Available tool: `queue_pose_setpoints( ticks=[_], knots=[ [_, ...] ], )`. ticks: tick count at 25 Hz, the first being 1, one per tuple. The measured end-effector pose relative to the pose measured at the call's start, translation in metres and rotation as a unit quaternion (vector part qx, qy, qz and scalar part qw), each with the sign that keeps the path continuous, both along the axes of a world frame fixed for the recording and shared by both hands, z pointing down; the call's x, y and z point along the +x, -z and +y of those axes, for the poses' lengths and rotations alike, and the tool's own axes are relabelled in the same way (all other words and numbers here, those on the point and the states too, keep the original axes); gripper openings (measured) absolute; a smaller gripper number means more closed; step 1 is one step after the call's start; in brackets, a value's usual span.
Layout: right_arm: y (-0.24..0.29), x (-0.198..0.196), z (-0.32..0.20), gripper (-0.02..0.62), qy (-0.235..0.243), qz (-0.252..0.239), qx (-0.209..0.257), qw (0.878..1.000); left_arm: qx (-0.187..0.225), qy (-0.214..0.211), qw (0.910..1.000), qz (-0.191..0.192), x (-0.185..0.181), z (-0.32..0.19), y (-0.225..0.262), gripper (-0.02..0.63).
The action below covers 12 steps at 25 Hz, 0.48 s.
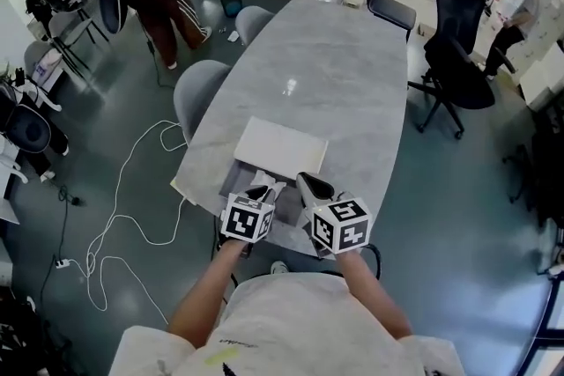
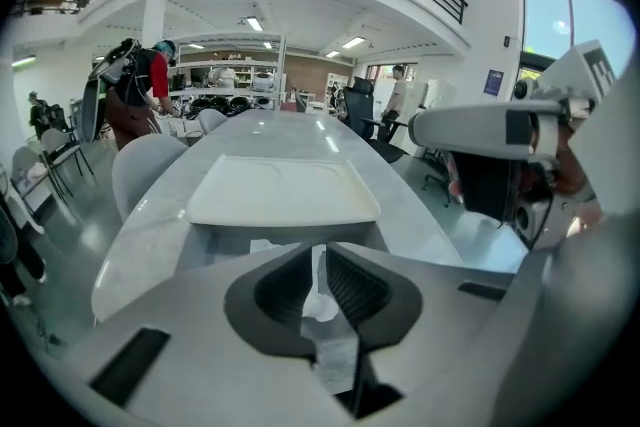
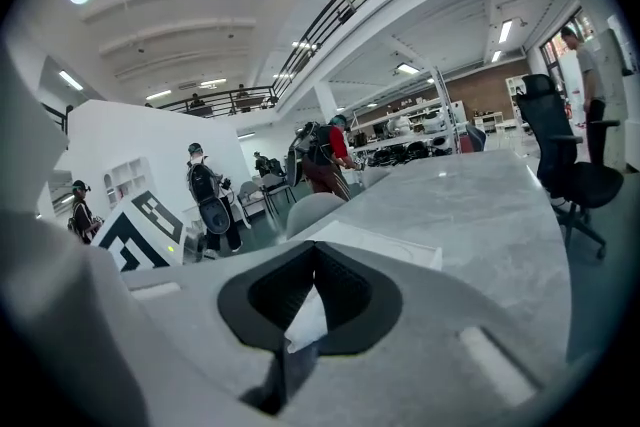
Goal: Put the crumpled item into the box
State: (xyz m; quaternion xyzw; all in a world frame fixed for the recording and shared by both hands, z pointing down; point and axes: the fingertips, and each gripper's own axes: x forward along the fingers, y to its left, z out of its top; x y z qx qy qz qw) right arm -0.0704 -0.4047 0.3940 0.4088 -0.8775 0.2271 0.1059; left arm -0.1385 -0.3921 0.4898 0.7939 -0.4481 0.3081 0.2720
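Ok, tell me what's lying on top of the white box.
Nothing lies on the white box: its top is bare. The crumpled paper sits short of it, pinched by both the left claw and the right claw. Anything under that top surface is covered.

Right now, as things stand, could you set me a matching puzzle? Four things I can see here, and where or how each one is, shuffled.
Things:
1. white box
2. left gripper
3. black office chair
4. grey chair

Places or states:
A. shut on white paper
B. standing apart from the grey table, on its right side
C. tucked against the table's left side
D. lying flat on the table

Pairs: 1-D, 2-A, 3-B, 4-C
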Motion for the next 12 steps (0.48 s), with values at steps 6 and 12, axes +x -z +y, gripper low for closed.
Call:
queue_pose_setpoints(
  ticks=[6,12],
  knots=[
    [0.01,-0.002,0.005,0.005,0.031,0.003,0.006,0.999,0.043,0.041,0.998,0.024,-0.003,0.004,0.039,0.026],
    [0.023,0.009,0.013,0.005,0.056,0.008,0.02,0.998,0.089,0.075,0.9917,0.054,0.005,0.01,0.075,0.026]
  ],
)
